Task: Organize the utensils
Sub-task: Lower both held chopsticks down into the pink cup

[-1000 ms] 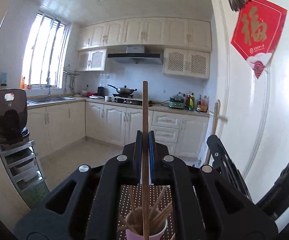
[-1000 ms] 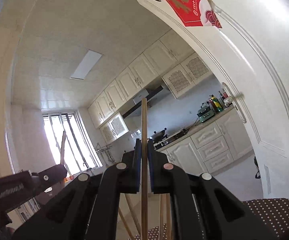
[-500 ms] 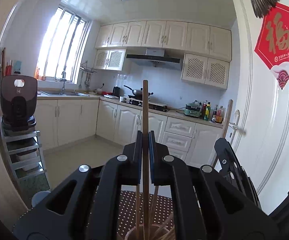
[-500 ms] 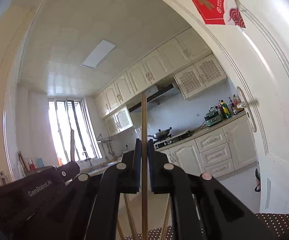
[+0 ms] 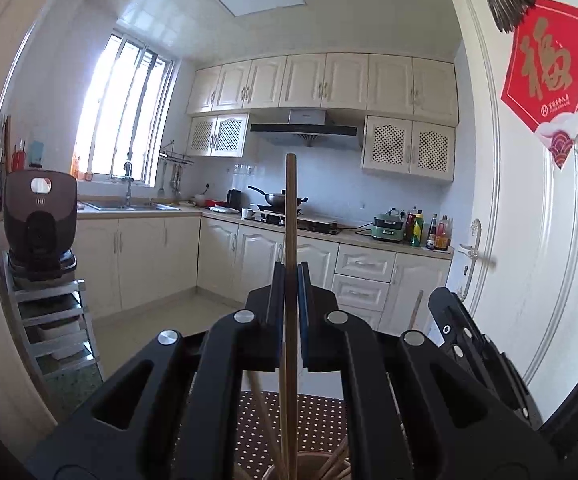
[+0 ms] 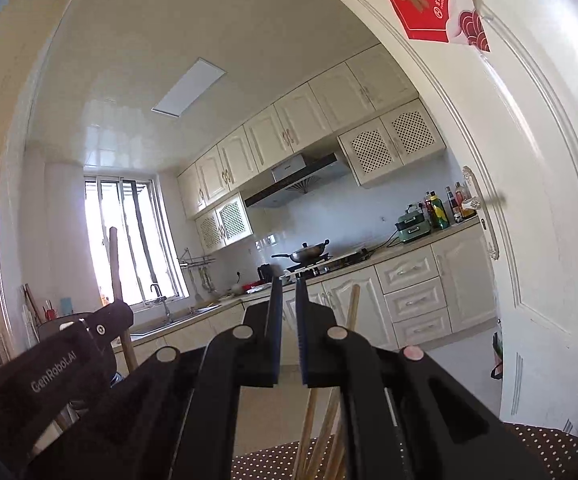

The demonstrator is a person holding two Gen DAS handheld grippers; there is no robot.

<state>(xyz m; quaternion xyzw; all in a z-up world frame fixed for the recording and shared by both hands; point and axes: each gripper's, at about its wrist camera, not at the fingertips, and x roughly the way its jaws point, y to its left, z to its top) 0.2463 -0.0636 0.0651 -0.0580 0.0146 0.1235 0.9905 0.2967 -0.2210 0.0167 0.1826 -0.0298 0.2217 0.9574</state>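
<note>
My left gripper is shut on a brown wooden chopstick held upright, its lower end down in a cup with several chopsticks on a brown dotted cloth. My right gripper is slightly open with nothing between its pads. Several chopsticks stand just beyond and below it; one rises beside the right finger. The left gripper with its chopstick shows at the left of the right wrist view. The right gripper shows at the right of the left wrist view.
A white door with a red paper sign stands close on the right. Beyond is a kitchen with cream cabinets, a stove with a wok, a sink under a window, and a metal rack at left.
The right gripper has let go of its chopstick, which now stands among those below, and its jaws have parted slightly. The left gripper has lowered its chopstick toward the cup, still gripped.
</note>
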